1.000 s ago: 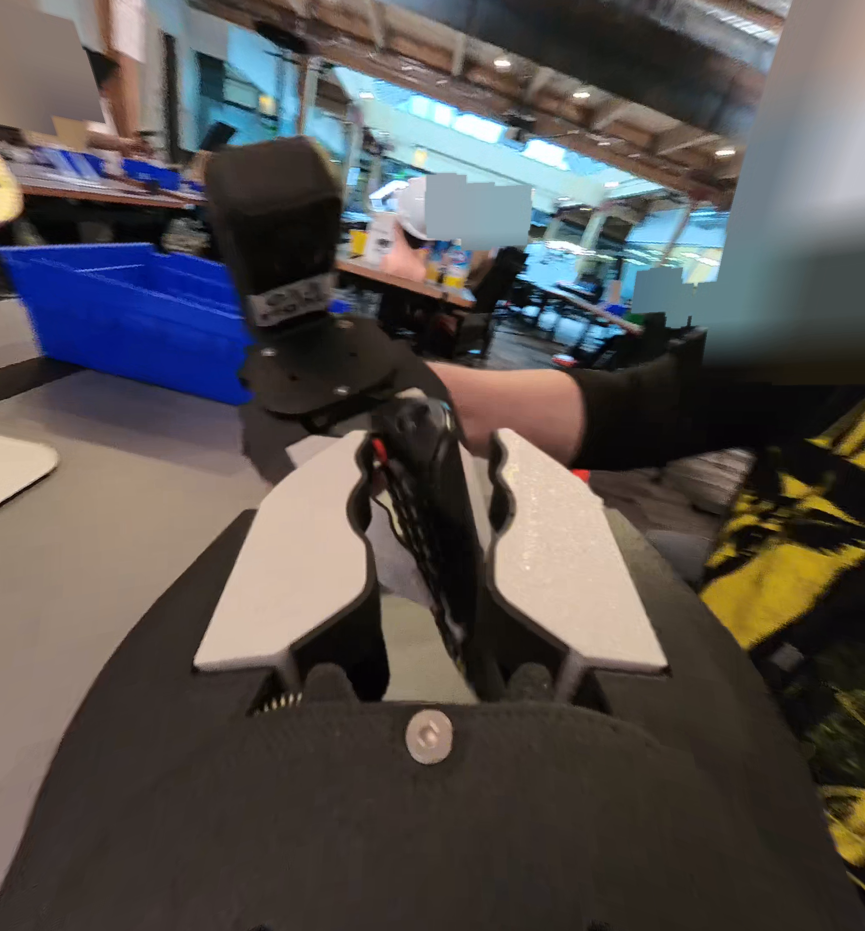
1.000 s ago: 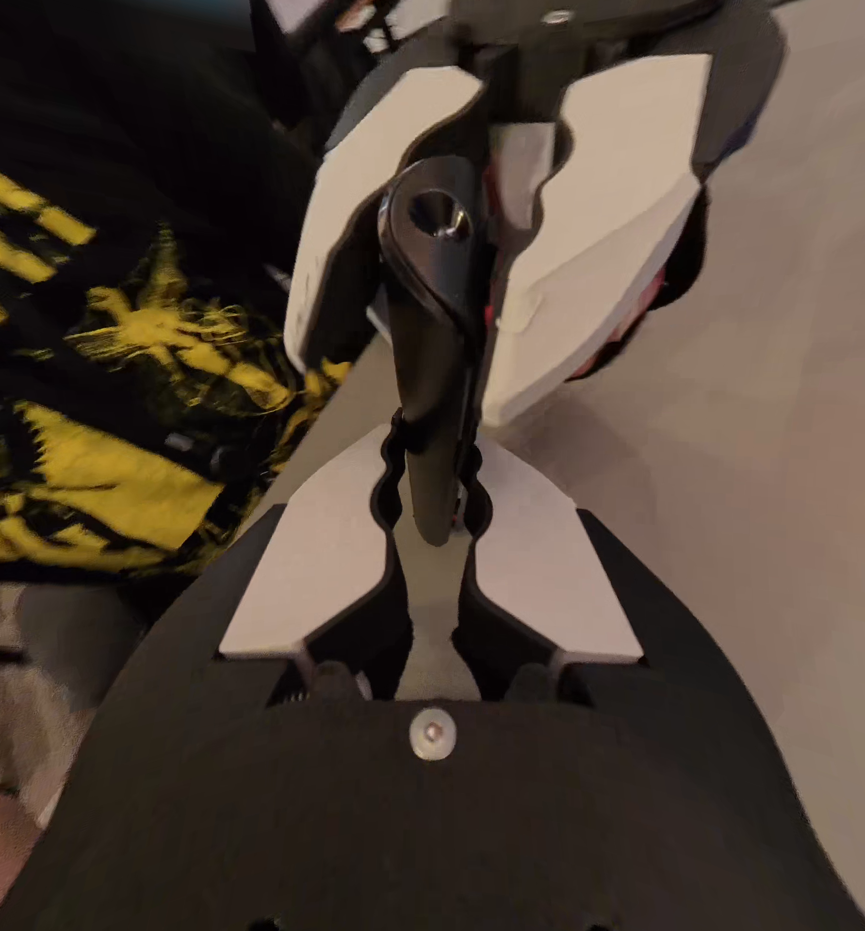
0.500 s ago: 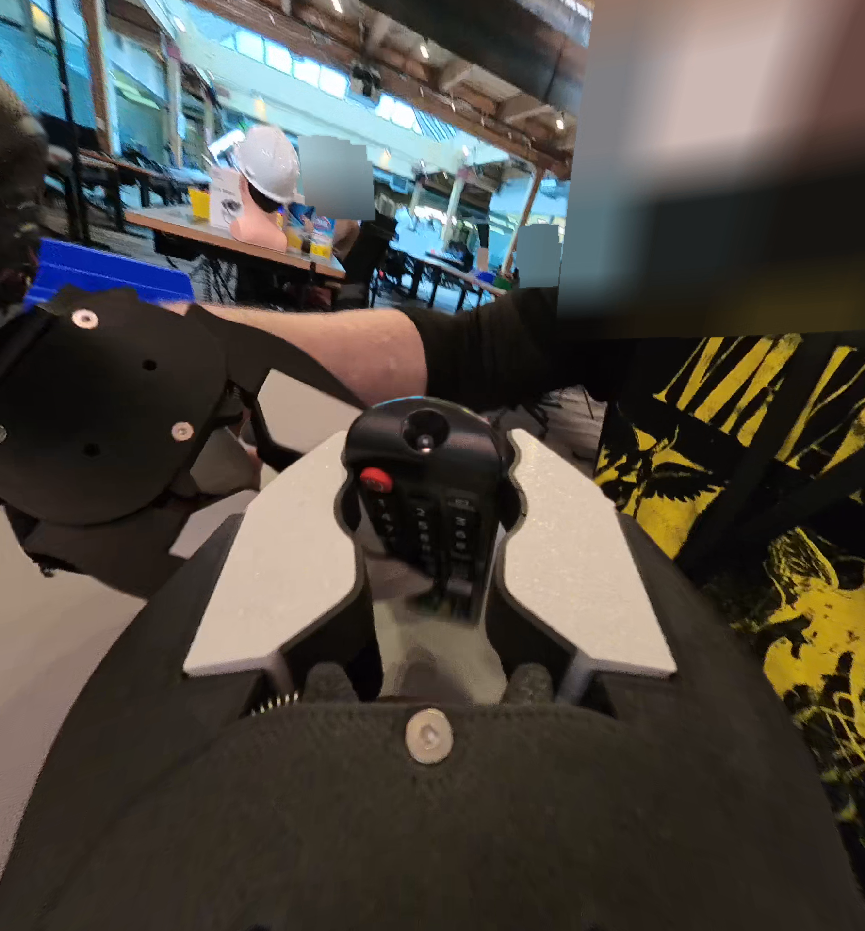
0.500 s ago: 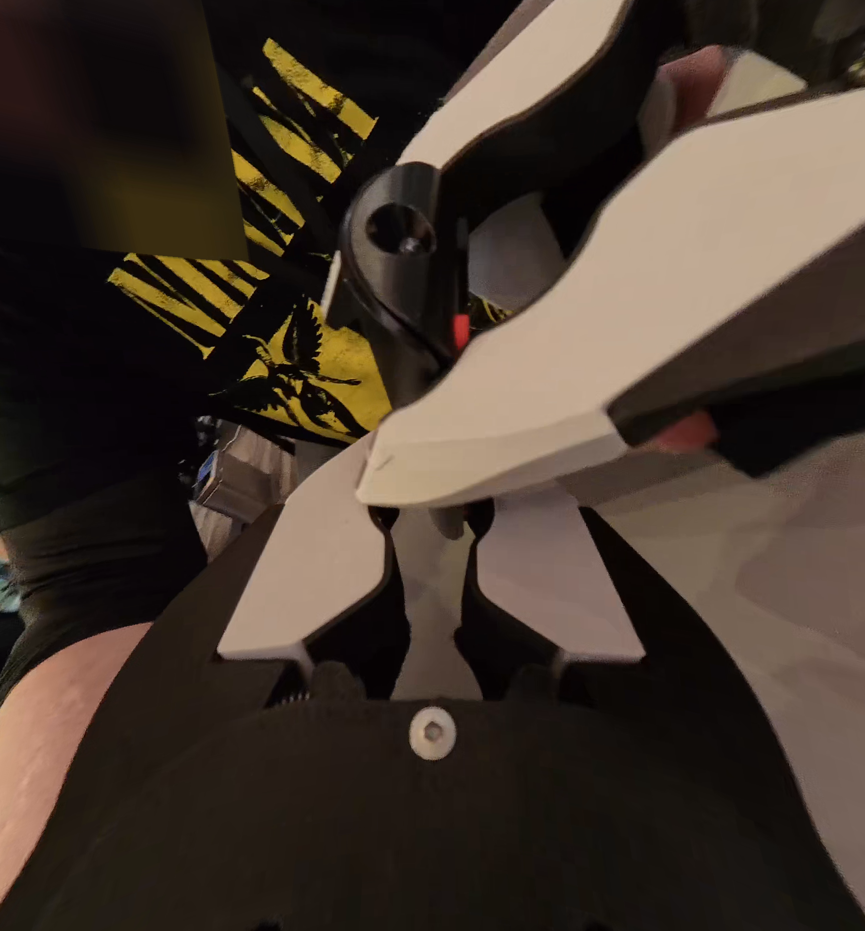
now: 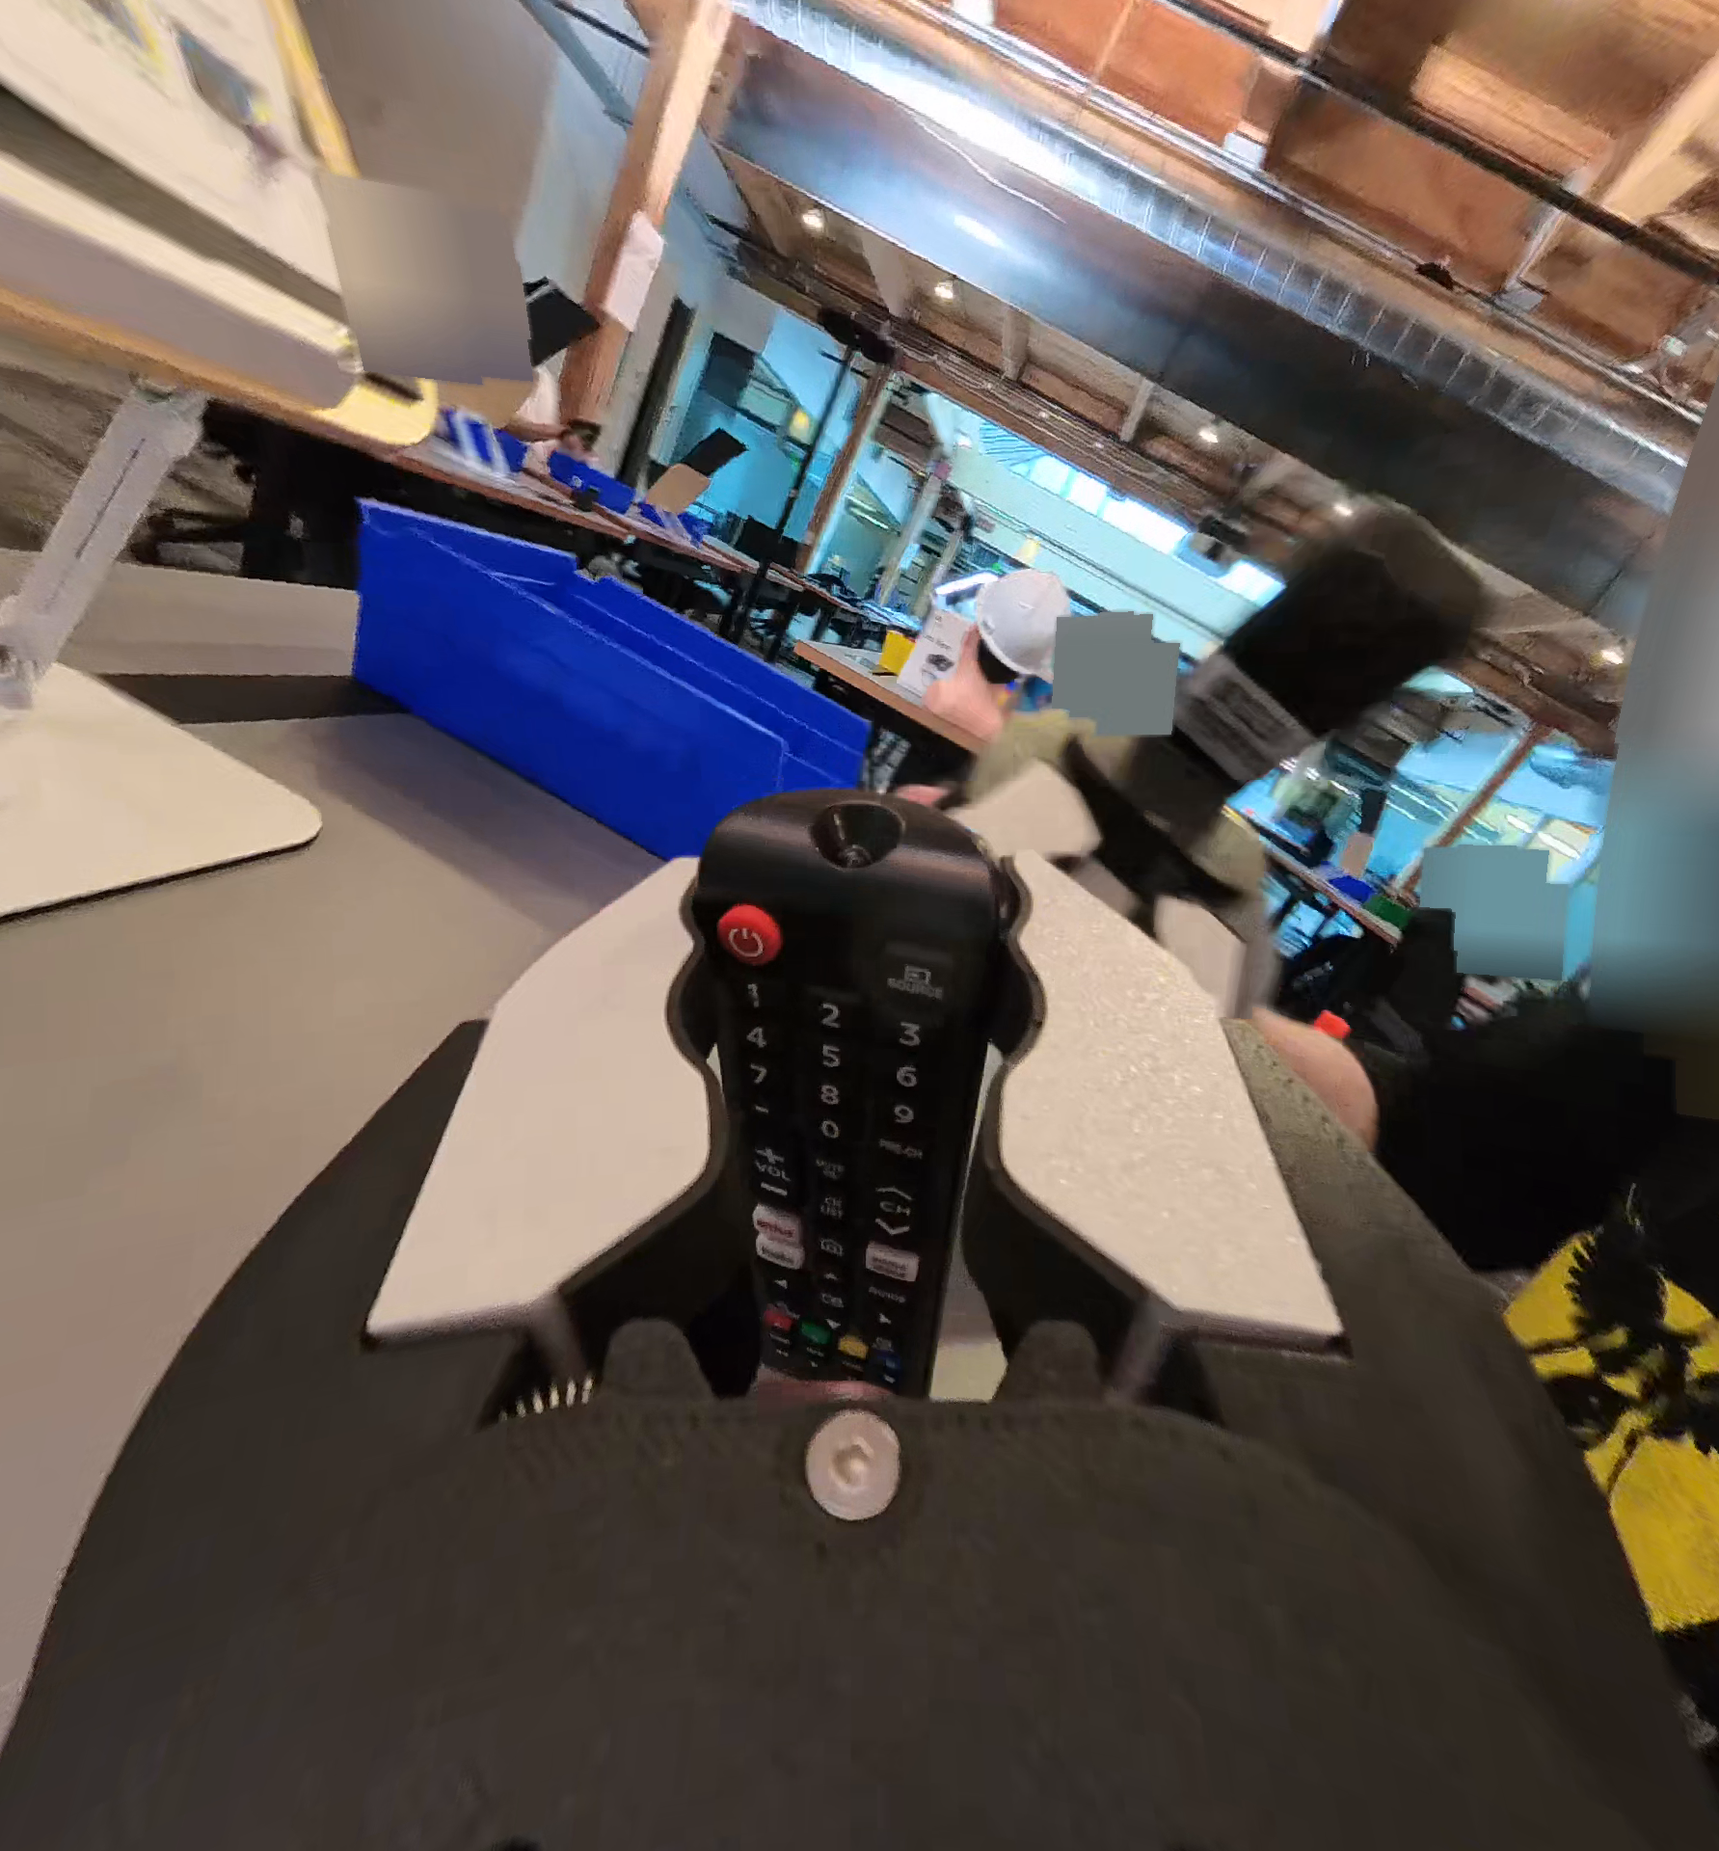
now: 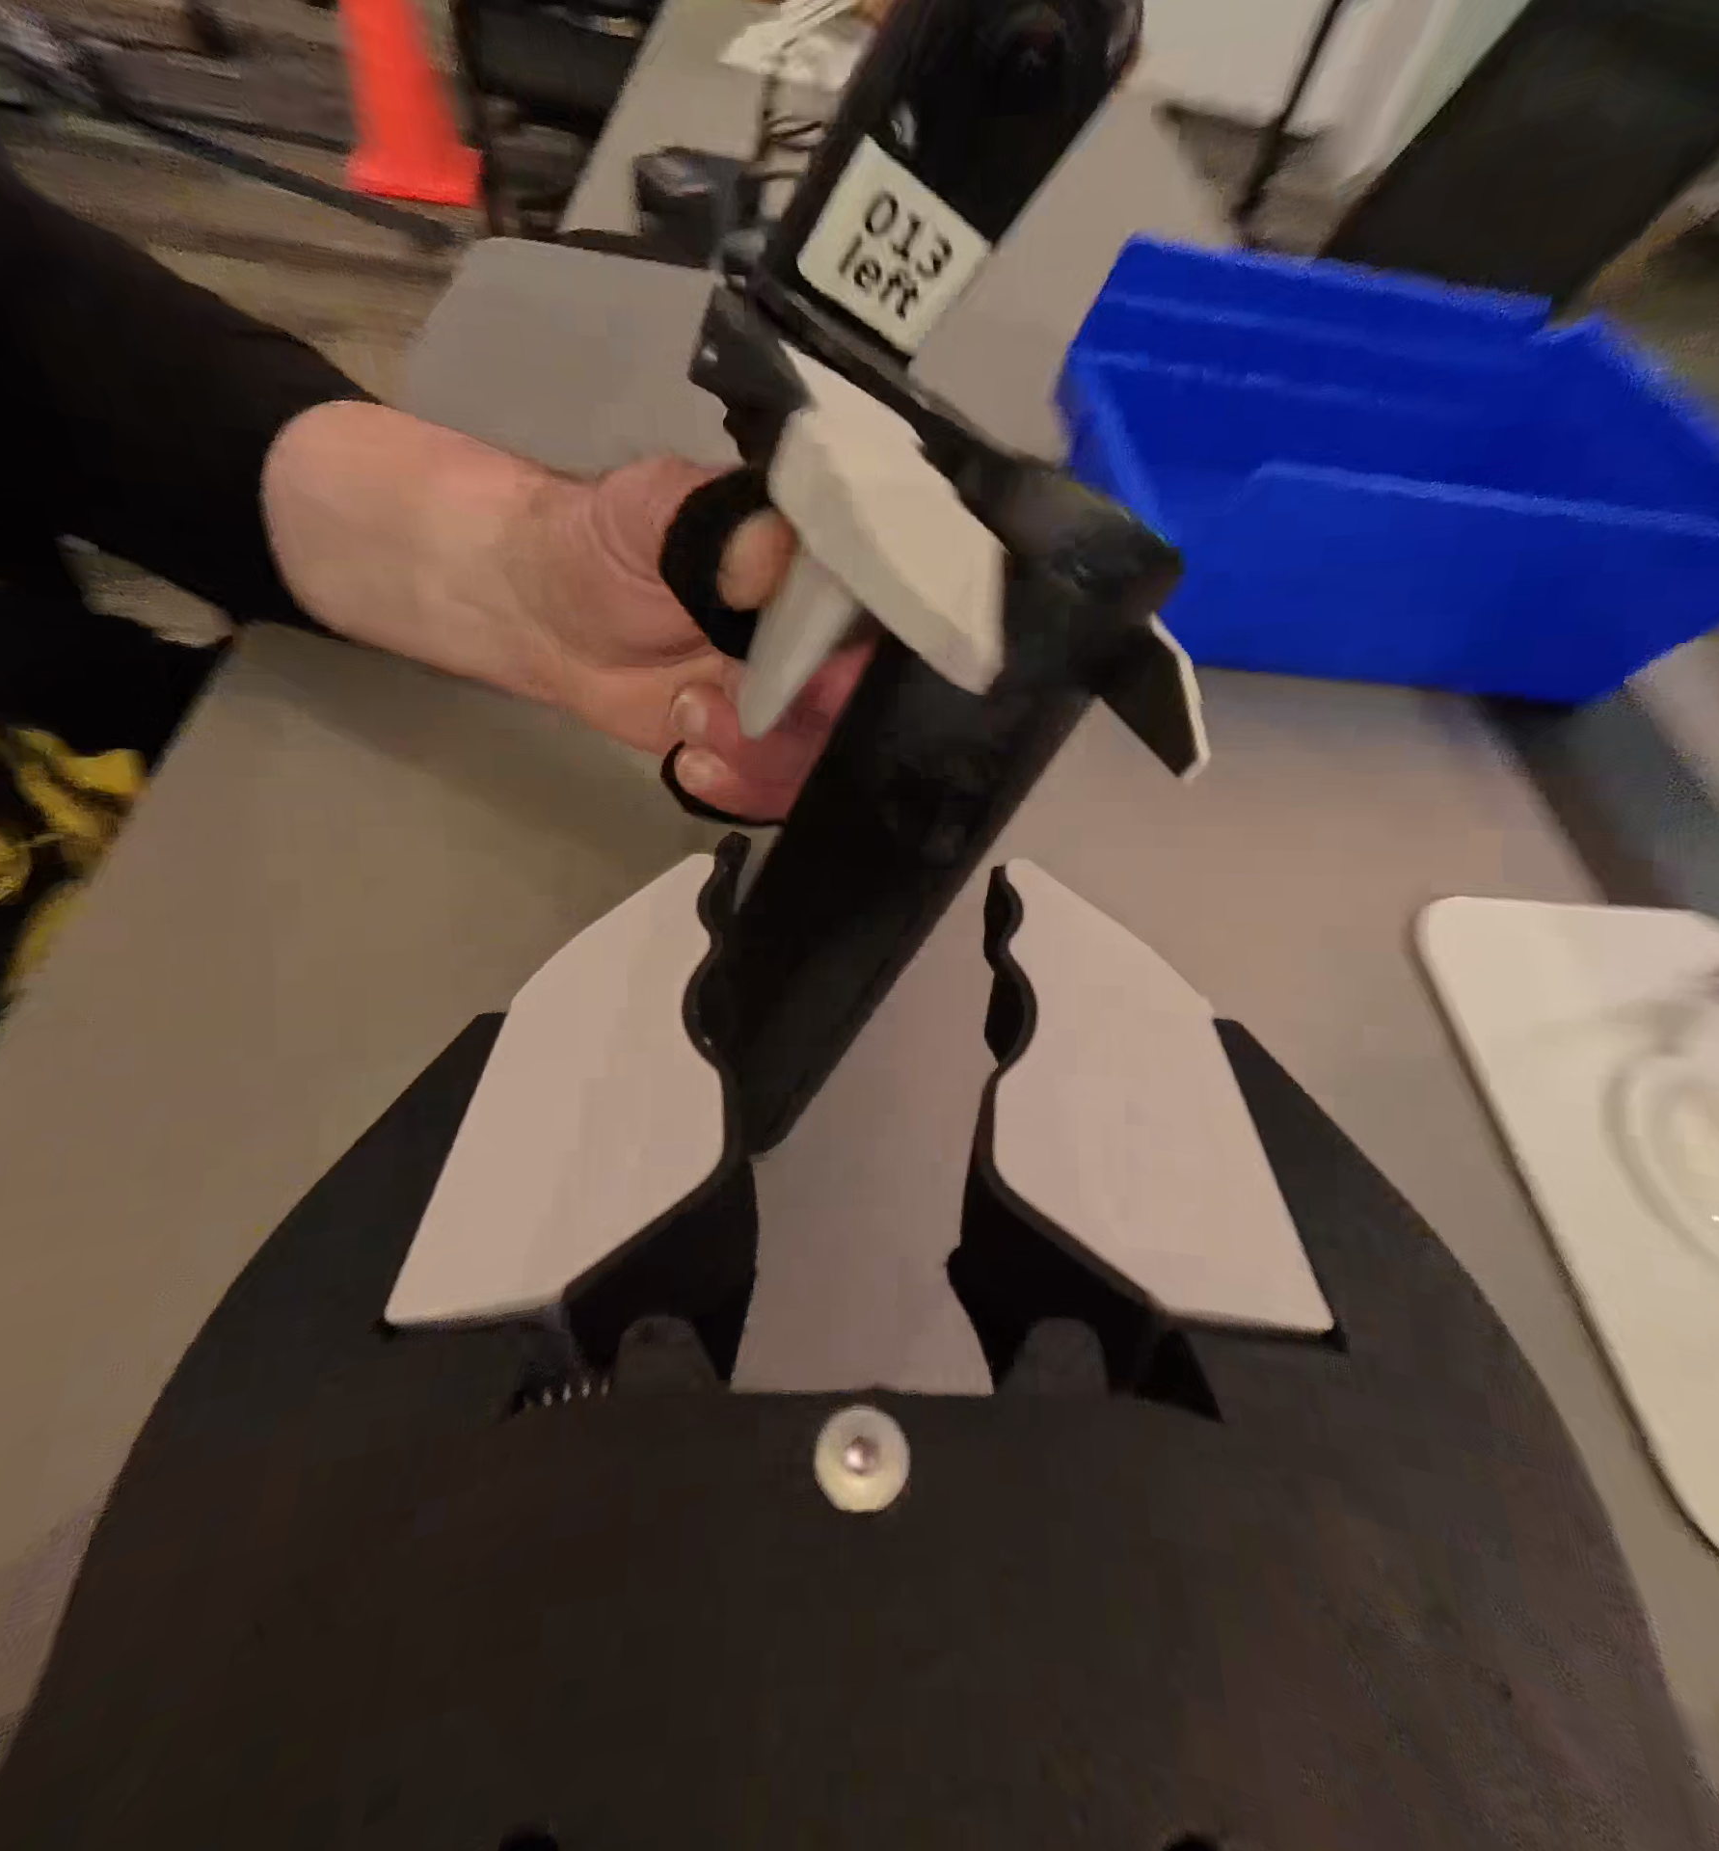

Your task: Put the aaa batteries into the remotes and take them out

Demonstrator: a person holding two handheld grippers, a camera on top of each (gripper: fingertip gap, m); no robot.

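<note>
left hand-held gripper (image 5: 850,1012) pinching black TV remote (image 5: 840,1082), frame centre | right hand-held gripper (image 6: 860,1012) spread, remote's end between its fingers | rigid, light, smooth plastic; grip long edges

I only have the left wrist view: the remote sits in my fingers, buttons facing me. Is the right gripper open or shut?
Observer: Open. The right gripper has its jaws spread and clamps nothing.
Operator: Where is it relative to the remote?
Observer: The remote has its lower end between the right fingers, close to one finger and clearly apart from the other.
Operator: Which side of the remote shows from there?
Observer: A plain black side with no buttons. Blur hides whether a battery cover is on.
</note>
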